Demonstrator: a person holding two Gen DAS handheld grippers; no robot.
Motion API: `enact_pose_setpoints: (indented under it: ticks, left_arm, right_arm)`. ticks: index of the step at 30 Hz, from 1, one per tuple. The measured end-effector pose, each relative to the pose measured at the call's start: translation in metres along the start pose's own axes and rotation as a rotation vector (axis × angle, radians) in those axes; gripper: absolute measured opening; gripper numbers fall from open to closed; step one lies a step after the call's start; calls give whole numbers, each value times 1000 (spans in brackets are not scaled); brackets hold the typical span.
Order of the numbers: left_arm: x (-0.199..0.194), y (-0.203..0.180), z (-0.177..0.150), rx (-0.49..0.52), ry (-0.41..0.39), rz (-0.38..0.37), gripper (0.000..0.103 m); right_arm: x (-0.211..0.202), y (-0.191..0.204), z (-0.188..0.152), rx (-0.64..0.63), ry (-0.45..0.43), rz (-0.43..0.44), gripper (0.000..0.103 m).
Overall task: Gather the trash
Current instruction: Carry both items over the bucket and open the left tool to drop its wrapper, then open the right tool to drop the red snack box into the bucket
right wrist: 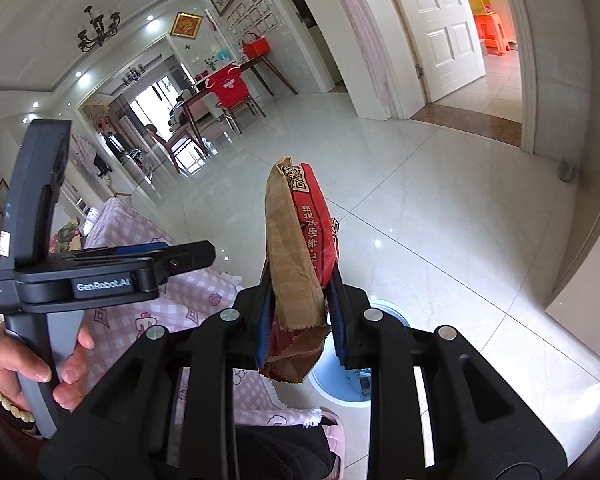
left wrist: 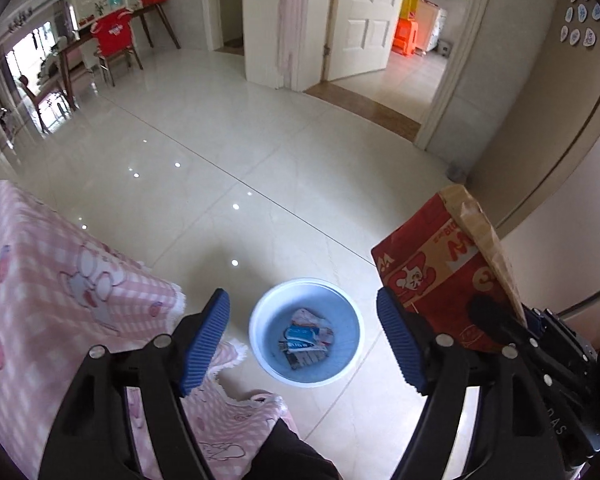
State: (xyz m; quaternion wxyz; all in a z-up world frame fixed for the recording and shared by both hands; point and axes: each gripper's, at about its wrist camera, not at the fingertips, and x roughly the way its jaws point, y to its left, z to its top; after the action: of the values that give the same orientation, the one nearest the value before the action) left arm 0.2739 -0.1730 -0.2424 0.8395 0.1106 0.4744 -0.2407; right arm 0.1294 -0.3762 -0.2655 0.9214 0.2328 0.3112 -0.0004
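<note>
The right tool (right wrist: 300,328) clamps a red paper bag (right wrist: 300,240); the left tool (left wrist: 304,344) gapes wide, empty, above the bin (left wrist: 260,344).

Hidden, cropped or unreadable parts of both wrist views

In the right wrist view the blue bin (right wrist: 384,309) at 6 o'clock shows only slivers of rim and wall behind the right gripper (right wrist: 300,322) and the paper bag (right wrist: 300,240), its contents mostly hidden; the bag's bottom corner hides behind the blue pads; its print is too warped to read; the person's hand (right wrist: 40,368) at 8 o'clock is cut by the edge; in the left wrist view the bag's lower edge hides behind a finger of the left gripper (left wrist: 302,344) at 4 o'clock; the wrappers (left wrist: 306,340) in the bin are too small to identify; the pink checked cloth (left wrist: 60,280) runs off at 9 o'clock.
</note>
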Motion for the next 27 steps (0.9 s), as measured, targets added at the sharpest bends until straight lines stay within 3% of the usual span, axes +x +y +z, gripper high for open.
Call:
enact_pose_setpoints:
  ticks: [12,13,14,15,16,20,27]
  left_arm:
    - [-50,42,1,-83,-118,74,81]
    - [-53,45,-1,-88,-126,83,81]
    - [-55,47,-3,-91,-130,93,81]
    - [-58,50,-2,-91,-131,100,81]
    - [-60,53,-4,-92,-130,107,81]
    - [-73,64,-11,-98,-137,117,81]
    - [-102,90,-24,-124,-167,133,81]
  right_arm:
    - [23,31,13,-41,-36,22,28]
    - [27,34,12,-42,-36,19,35]
    - [32,34,12,-41,-35,20,61]
    - [37,34,10,-38,-40,1,72]
    - [40,35,9,-40,-45,-26,75]
    - [55,40,3,-34,4,-31,75]
    - [36,83,3,-85,-20,22,75]
